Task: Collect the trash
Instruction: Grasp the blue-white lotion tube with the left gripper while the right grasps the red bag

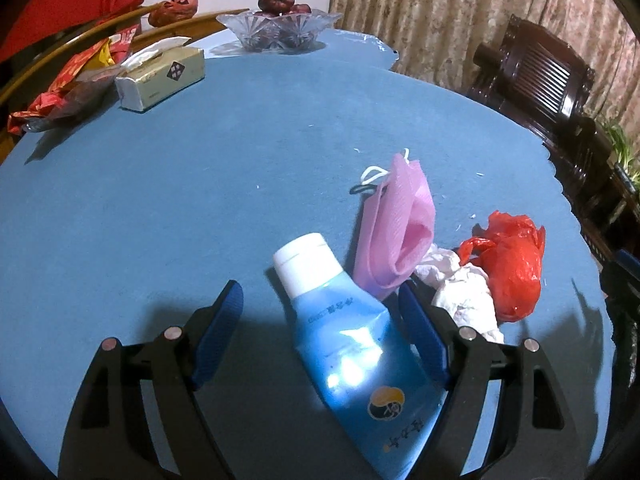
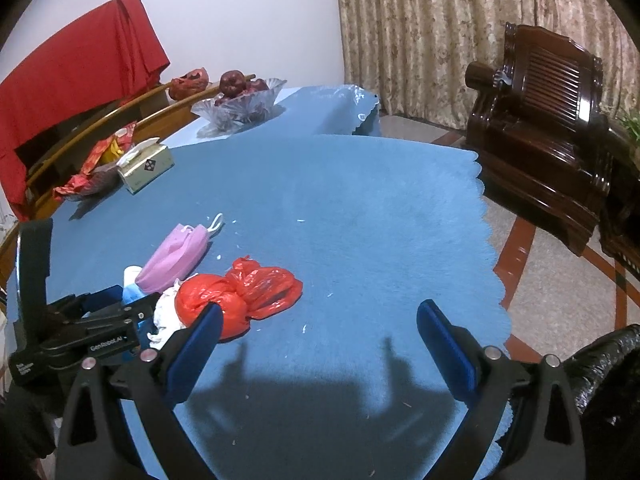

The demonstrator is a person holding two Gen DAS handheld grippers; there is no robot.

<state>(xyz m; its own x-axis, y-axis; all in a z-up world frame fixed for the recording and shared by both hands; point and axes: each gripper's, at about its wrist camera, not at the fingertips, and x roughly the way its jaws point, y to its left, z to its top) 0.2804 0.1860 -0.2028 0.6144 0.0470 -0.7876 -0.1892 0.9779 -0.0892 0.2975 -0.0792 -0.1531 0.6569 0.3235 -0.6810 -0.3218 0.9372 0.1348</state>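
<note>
A blue squeeze tube [image 1: 344,344] with a white cap lies on the blue tablecloth between the fingers of my left gripper [image 1: 319,288]. The jaws stand wide. The right pad is close beside the tube and the left pad is well clear of it. To the tube's right lie a pink mesh cloth [image 1: 396,228], crumpled white tissue [image 1: 464,292] and a knotted red plastic bag [image 1: 512,264]. My right gripper [image 2: 320,308] hovers open over bare cloth with nothing between its fingers. The red bag [image 2: 244,292] sits just beyond its left finger.
A tissue box [image 1: 160,76], red wrappers [image 1: 68,84] and a glass fruit bowl [image 1: 280,28] stand at the far side. The cloth's scalloped edge [image 2: 492,248] runs on the right, with a dark wooden armchair [image 2: 540,128] beyond it. A black bag [image 2: 608,368] shows at lower right.
</note>
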